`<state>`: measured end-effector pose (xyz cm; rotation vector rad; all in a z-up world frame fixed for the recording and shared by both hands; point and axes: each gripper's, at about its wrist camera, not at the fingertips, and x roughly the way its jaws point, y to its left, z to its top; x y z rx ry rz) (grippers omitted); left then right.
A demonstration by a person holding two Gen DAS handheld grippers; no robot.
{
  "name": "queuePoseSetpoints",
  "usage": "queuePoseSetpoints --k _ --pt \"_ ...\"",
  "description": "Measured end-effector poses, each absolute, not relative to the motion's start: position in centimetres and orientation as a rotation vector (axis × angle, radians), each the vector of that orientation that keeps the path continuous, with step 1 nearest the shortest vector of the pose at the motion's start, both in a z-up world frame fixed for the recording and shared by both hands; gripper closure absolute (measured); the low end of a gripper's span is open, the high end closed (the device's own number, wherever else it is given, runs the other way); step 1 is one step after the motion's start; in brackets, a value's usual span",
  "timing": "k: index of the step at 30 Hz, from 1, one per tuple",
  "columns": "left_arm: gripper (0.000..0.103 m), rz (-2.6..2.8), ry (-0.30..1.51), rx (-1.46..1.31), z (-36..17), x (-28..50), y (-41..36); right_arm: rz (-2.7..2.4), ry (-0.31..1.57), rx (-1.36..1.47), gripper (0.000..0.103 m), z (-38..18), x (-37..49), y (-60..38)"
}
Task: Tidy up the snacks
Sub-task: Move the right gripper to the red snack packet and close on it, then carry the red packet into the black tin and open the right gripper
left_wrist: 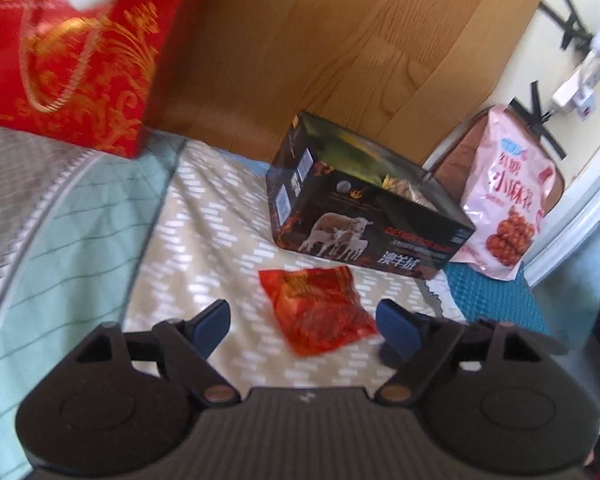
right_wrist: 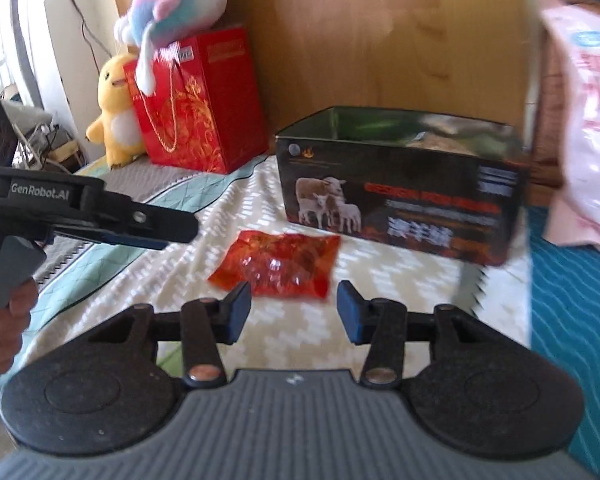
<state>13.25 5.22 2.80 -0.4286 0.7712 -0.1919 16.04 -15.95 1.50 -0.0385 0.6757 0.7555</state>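
A red-orange snack packet [left_wrist: 318, 309] lies flat on the patterned bed cover, just in front of an open black box printed with sheep [left_wrist: 364, 216]. My left gripper [left_wrist: 304, 326] is open and empty, its blue pads on either side of the packet's near end and a little above it. In the right wrist view the packet [right_wrist: 278, 264] lies just beyond my right gripper [right_wrist: 294, 312], which is open and empty. The box [right_wrist: 404, 196] stands behind it with some snacks inside. The left gripper [right_wrist: 156, 234] shows from the side at the left.
A pink snack bag [left_wrist: 504, 200] leans at the box's right, also in the right wrist view [right_wrist: 584, 120]. A red gift bag [left_wrist: 80, 52] stands at back left, with plush toys [right_wrist: 116, 112] on and beside it. A wooden headboard [left_wrist: 320, 48] runs behind.
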Motion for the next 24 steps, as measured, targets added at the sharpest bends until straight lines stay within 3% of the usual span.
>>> queuePoseSetpoints --k 2,4,5,6,8,9,10,12,14,20,23,24 --pt "0.023 -0.201 0.799 -0.428 1.9 14.7 4.7 0.773 0.711 -0.038 0.047 0.6 17.4 -15.3" --pt "0.036 -0.192 0.806 -0.401 1.0 15.5 3.7 0.780 0.675 -0.071 0.046 0.1 17.6 -14.6" --pt "0.043 -0.186 0.798 -0.375 0.9 15.7 3.2 0.786 0.656 -0.103 0.050 0.0 17.4 -14.1" --pt "0.048 -0.174 0.792 -0.349 0.9 15.7 2.7 0.795 0.642 -0.120 0.060 0.0 17.1 -13.8" --pt "0.051 -0.160 0.789 -0.344 0.8 15.8 2.4 0.779 0.592 -0.172 0.070 0.3 16.0 -13.5" --pt "0.056 -0.164 0.792 -0.360 0.8 15.8 2.5 0.766 0.575 -0.188 0.071 0.3 15.5 -13.5" --pt "0.067 -0.181 0.797 -0.385 0.9 15.6 2.8 0.759 0.570 -0.183 0.072 0.4 15.3 -13.6" --pt "0.067 -0.210 0.790 -0.411 1.5 15.0 2.6 0.741 0.551 -0.175 0.075 0.6 14.6 -14.1" --pt "0.071 -0.251 0.770 -0.414 2.3 14.4 2.2 0.758 0.515 -0.165 0.100 1.2 13.7 -14.6" --pt "0.073 -0.321 0.678 -0.360 6.5 13.4 0.0 0.708 0.422 -0.203 0.100 3.5 12.3 -14.6" --pt "0.073 -0.308 0.695 -0.370 6.4 13.9 0.4 0.694 0.501 -0.119 0.094 3.5 14.0 -16.6" --pt "0.073 -0.313 0.713 -0.392 5.9 14.3 0.8 0.692 0.529 -0.089 0.086 3.2 14.5 -17.5"
